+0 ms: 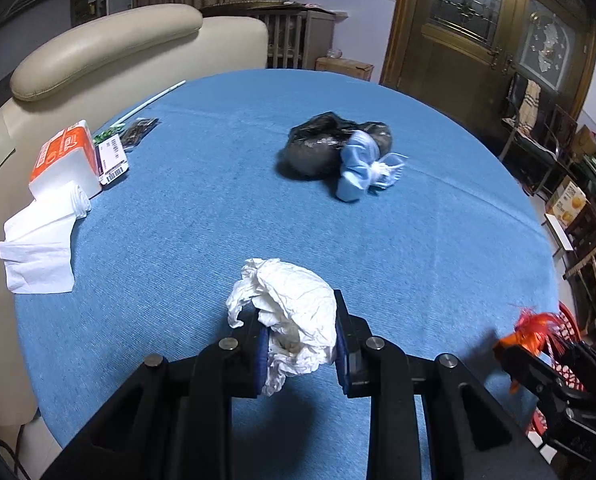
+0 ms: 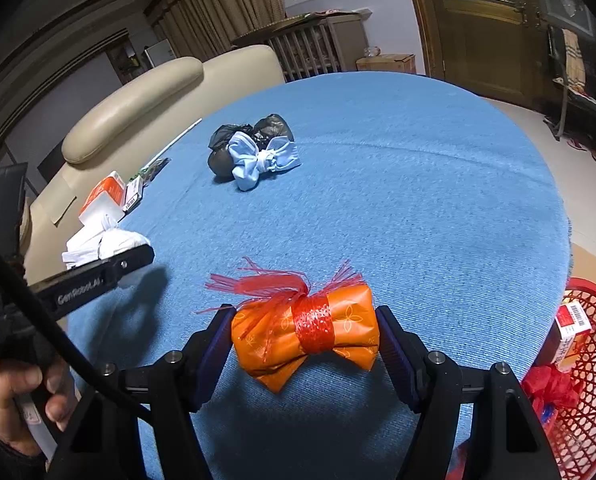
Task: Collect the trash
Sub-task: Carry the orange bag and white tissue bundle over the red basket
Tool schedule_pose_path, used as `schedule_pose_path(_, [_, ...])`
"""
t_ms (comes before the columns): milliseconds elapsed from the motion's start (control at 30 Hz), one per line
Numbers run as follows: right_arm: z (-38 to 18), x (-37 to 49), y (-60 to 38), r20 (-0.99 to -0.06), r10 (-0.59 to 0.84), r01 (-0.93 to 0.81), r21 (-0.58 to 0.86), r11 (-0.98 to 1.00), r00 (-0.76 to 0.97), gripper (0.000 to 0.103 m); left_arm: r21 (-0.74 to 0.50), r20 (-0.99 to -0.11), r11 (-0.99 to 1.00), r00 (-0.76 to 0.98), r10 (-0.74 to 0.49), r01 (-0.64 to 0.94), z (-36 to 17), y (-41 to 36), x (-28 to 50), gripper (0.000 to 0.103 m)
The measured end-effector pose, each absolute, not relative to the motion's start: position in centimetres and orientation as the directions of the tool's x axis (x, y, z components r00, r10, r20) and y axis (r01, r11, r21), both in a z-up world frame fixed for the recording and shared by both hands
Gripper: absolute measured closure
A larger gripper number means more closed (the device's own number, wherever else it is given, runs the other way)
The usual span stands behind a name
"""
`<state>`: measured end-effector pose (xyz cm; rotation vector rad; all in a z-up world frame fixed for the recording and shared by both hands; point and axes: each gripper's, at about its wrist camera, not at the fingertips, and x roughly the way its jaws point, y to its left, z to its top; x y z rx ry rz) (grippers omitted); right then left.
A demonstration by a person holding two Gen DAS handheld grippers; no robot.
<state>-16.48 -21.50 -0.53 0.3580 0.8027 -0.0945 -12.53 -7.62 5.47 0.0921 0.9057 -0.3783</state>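
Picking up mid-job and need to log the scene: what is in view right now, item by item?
crumpled tissue: 1, white, held in left gripper
wrapped bundle: 1, orange with red tie, held in right gripper
bag bundle: 1, black and light blue, table centre
tissue pack: 1, orange and white, table's left edge
loose tissues: few, white, beside the pack
basket: 1, red, beyond table's right edge, holding trash
table: 1, blue cloth
left gripper: closed on tissue
right gripper: closed on bundle

Black left gripper [image 1: 300, 344] and right gripper [image 2: 304, 340], blue-padded jaws, silver screws.
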Motion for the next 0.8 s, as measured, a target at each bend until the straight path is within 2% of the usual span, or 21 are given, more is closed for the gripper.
schedule_pose_path(800, [0.3, -21.6, -26.8, -0.681, -0.024, 0.337, 0.331, 0.881, 0.732, 0.031, -0.041, -0.764, 0.845, 0.528, -0.37, 0.533, 7.8, -15.3, -17.9, 0.075])
